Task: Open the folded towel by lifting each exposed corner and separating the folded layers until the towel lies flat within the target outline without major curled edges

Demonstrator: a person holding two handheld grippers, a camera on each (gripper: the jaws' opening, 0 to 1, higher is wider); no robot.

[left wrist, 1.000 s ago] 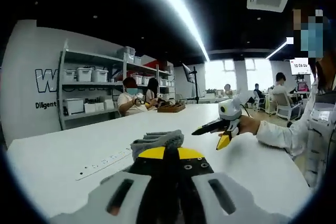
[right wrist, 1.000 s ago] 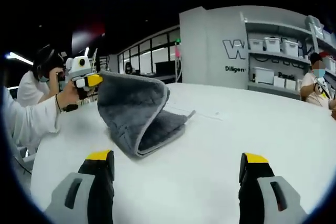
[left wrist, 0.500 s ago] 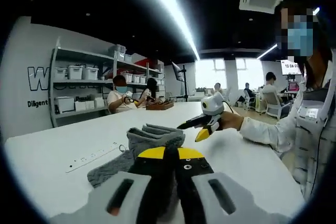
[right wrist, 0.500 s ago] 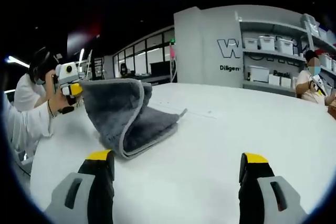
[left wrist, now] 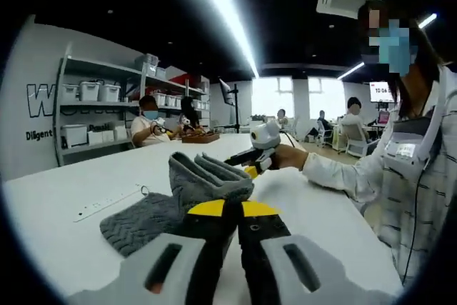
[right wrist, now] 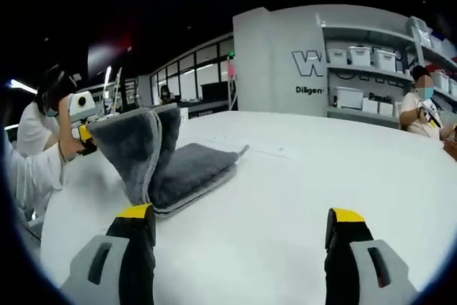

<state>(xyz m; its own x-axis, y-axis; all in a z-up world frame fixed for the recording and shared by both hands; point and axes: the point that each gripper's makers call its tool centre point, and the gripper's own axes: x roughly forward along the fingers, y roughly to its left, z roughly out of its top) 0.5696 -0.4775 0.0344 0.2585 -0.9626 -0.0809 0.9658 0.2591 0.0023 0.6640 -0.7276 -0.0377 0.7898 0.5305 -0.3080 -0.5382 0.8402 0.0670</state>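
The left gripper (left wrist: 230, 213), jaws closed on a towel (right wrist: 166, 163) corner, is peeling the top layer upright off the table (right wrist: 300, 198) to unfold it, while the right gripper (right wrist: 239, 230) is waiting wide open, holding nothing.

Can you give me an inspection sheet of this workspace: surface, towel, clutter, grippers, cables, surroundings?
Surface: white table, bare around the work.
Job's things: grey towel, lower layer flat on the table, upper layer lifted upright.
Clutter: white strip lying beyond the towel; what it is cannot be told.
Grippers: left gripper shut on the towel's raised layer; right gripper open, apart from the towel.
Cables: nothing seen.
Surroundings: shelves with white bins, people seated at the table's far end.
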